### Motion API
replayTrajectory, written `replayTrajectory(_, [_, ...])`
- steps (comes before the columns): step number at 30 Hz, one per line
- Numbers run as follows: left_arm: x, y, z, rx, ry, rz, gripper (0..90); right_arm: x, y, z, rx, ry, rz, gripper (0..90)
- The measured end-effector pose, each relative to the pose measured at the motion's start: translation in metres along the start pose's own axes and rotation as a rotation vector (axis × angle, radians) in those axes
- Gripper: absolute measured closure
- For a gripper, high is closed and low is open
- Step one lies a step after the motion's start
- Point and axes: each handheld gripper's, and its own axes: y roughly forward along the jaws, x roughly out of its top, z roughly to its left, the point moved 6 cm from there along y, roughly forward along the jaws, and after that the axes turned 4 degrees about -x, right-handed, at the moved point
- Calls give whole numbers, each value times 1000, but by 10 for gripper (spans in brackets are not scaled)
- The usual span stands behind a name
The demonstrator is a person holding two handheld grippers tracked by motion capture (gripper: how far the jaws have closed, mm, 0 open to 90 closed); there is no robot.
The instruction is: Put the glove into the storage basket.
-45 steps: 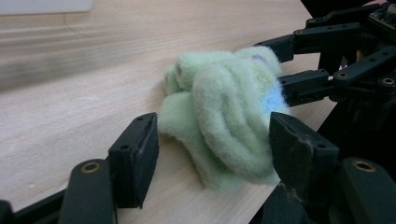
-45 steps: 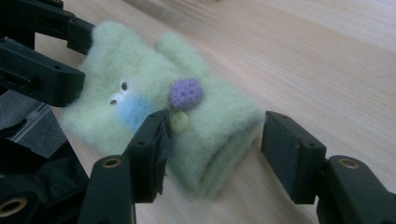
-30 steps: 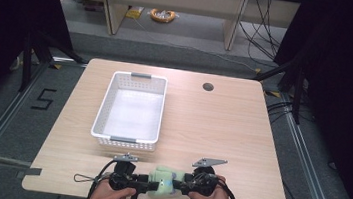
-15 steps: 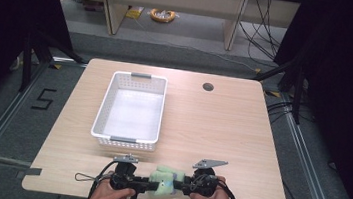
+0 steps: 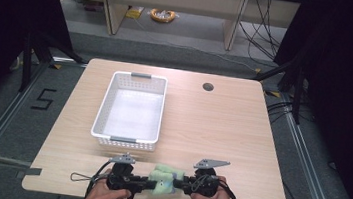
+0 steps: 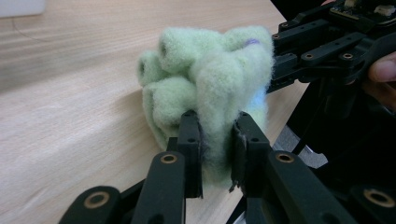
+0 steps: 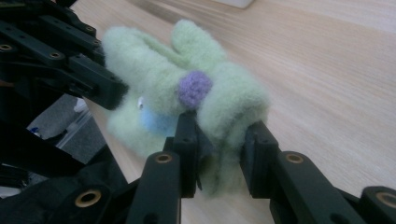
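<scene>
Both tools pinch a fuzzy green plush at the near edge of the surface, jaws just closing in.

Left tool (image 5: 141, 182) clamps one end of the green plush (image 5: 163, 180), right tool (image 5: 181, 184) the other; the basket (image 5: 127, 142) sits beyond. Best to lift both ends together and level, since the soft pile could slip. The right gripper view shows a purple pom (image 7: 194, 88) and blue patch that the high view doesn't resolve; the high view gives the basket's place.
</scene>
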Motion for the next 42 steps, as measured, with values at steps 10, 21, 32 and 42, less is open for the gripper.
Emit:
replayTrajectory(10, [8, -9, -3, -26, -2, -25, 754, 9, -6, 8, 7, -20, -24, 716])
replayTrajectory(21, [25, -24, -8, -25, 28, -57, 753, 30, -15, 19, 2, -46, -56, 717])
replayTrajectory(32, [53, -46, -12, 0, 83, -88, 752, 61, -21, 27, 0, -72, -78, 717])
replayTrajectory(42, [79, -69, -11, 39, 120, -99, 750, 97, -23, 35, 8, -88, -95, 716])
